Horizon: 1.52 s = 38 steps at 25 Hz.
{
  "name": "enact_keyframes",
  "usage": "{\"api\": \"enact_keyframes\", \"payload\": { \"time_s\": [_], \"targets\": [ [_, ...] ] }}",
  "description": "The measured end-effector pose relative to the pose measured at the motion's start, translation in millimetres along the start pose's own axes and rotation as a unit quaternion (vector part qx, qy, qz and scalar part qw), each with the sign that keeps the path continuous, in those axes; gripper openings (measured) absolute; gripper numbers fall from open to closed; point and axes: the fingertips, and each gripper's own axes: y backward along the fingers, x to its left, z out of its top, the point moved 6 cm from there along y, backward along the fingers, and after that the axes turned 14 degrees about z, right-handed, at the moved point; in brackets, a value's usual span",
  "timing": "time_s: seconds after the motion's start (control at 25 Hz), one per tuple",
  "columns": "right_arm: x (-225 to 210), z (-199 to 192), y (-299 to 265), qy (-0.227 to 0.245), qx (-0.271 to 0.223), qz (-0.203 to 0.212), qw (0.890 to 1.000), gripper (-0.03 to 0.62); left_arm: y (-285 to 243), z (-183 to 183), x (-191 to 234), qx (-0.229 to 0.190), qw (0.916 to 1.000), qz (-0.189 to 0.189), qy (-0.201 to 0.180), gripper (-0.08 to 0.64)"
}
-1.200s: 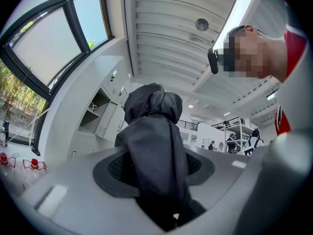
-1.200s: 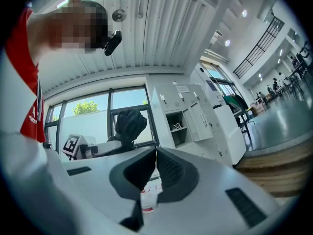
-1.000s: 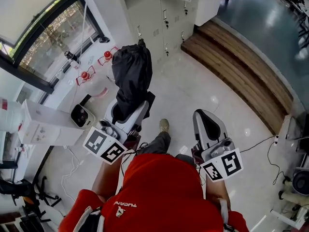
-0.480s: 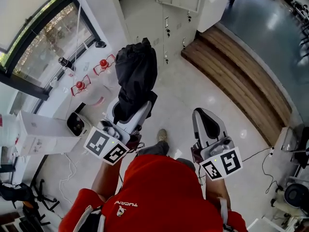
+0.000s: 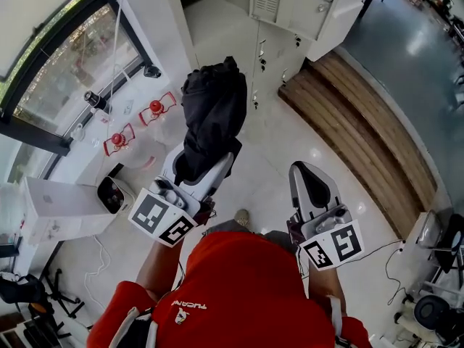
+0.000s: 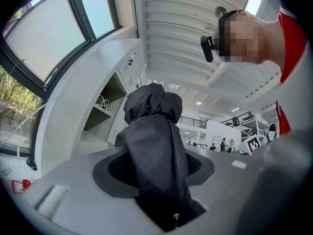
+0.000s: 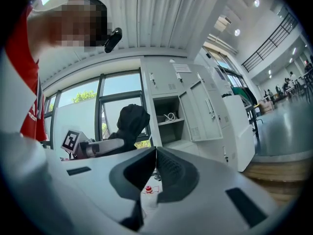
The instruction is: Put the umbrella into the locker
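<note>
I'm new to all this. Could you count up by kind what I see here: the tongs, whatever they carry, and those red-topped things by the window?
Tongs: 2, the left tongs and the right tongs
umbrella, black, gripped by the left tongs: 1
red-topped things by the window: 2
Total: 5

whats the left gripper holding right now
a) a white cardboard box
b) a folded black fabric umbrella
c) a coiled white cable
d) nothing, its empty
B: in the left gripper view the left gripper has its jaws pressed on the folded black fabric umbrella, which sticks out ahead of it.
</note>
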Motion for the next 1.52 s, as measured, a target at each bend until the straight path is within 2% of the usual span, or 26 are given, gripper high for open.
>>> {"api": "enact_keyframes", "payload": {
  "time_s": [0.48, 0.84, 1.16, 1.52],
  "targets": [
    [-38, -2, -49, -0.002, 0.021, 0.019, 1.000, 0.003, -50, -2, 34, 0.008, 0.9999, 0.009, 0.011, 0.227],
    [-90, -1, -76, -0.005, 0.013, 0.049, 0.999, 0.003, -95, -2, 45, 0.003, 0.9994, 0.034, -0.005, 0.227],
    [-173, 13, -110, -0.010, 0.009, 0.099, 0.995, 0.003, -162, -6, 55, -0.003, 0.9957, 0.092, -0.012, 0.227],
    [-253, 28, -157, 0.018, 0.036, 0.168, 0.985, 0.003, -235, -6, 69, 0.009, 0.9824, 0.184, -0.029, 0.227]
  ]
}}
